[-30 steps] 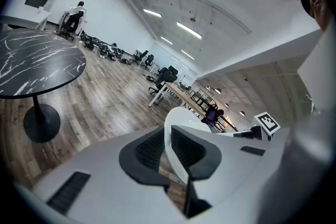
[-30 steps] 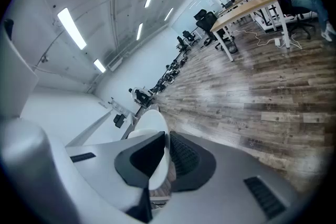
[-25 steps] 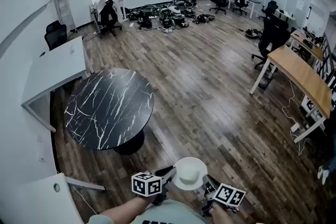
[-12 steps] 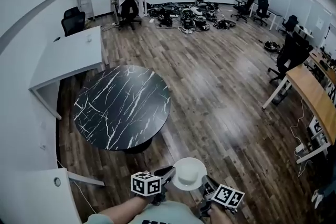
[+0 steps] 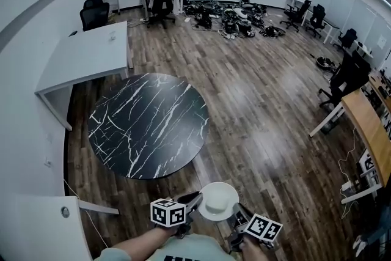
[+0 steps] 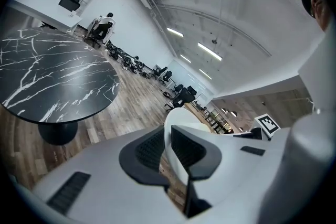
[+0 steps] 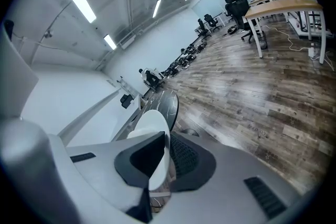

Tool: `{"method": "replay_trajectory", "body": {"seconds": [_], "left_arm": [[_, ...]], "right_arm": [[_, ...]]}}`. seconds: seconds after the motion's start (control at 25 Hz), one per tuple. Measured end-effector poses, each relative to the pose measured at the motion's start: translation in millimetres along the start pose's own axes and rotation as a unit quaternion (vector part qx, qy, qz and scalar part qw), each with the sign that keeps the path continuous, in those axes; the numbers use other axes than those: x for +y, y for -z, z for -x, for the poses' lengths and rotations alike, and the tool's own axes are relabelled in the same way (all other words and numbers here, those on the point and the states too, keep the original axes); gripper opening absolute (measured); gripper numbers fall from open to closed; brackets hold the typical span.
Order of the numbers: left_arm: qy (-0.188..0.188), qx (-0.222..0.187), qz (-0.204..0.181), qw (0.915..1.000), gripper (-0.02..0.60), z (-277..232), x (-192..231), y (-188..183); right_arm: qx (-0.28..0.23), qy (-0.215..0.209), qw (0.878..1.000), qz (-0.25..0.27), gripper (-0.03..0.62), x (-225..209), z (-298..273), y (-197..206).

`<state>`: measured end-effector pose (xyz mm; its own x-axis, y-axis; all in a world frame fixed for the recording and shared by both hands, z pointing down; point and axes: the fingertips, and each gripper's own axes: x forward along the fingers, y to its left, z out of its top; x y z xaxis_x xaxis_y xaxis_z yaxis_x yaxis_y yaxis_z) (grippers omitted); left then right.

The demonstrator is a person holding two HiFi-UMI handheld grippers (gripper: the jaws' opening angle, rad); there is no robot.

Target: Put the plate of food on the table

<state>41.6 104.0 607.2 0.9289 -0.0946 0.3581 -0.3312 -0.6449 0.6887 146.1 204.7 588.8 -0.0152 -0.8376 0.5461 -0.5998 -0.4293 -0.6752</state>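
Carrying a small round white plate (image 5: pixel 219 201) two-handed at bottom centre of the head view; not on the table yet.

The left gripper (image 5: pixel 193 200) and right gripper (image 5: pixel 240 213) each have jaws narrowed onto opposite sides of the plate's thin rim, pads pinching it, and nothing else supports it. The round black white-veined marble table (image 5: pixel 148 124) sits centre-left, well apart from the plate, with brown wood plank floor (image 5: pixel 263 113) between them. Can't make out any food on the plate from here. Risks, my read:
- The rim-only pinch is marginal, so any mismatch between the hands (one pulling away or rotating) could pry the rim off a pad and drop it.
- A tilt on the approach would slide the contents off.
- Coming in low could clip the table edge.
- Letting go on one side before the plate lies flat would flip it.
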Motion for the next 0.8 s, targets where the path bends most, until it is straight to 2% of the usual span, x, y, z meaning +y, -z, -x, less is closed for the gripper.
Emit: {"method": "replay_trajectory", "body": {"seconds": [0.44,0.8], "left_arm": [[0.017,-0.003,0.001,0.9999,0.046,0.4,40.3,-52.9],[0.029,-0.022,-0.003,0.9993,0.044,14.0,67.0,-95.2]], "right_arm": [[-0.011,0.012,1.000,0.002,0.038,37.6,-47.6,-18.2],[-0.024,0.010,1.000,0.017,0.038,74.9,-82.2,-29.8]]}}
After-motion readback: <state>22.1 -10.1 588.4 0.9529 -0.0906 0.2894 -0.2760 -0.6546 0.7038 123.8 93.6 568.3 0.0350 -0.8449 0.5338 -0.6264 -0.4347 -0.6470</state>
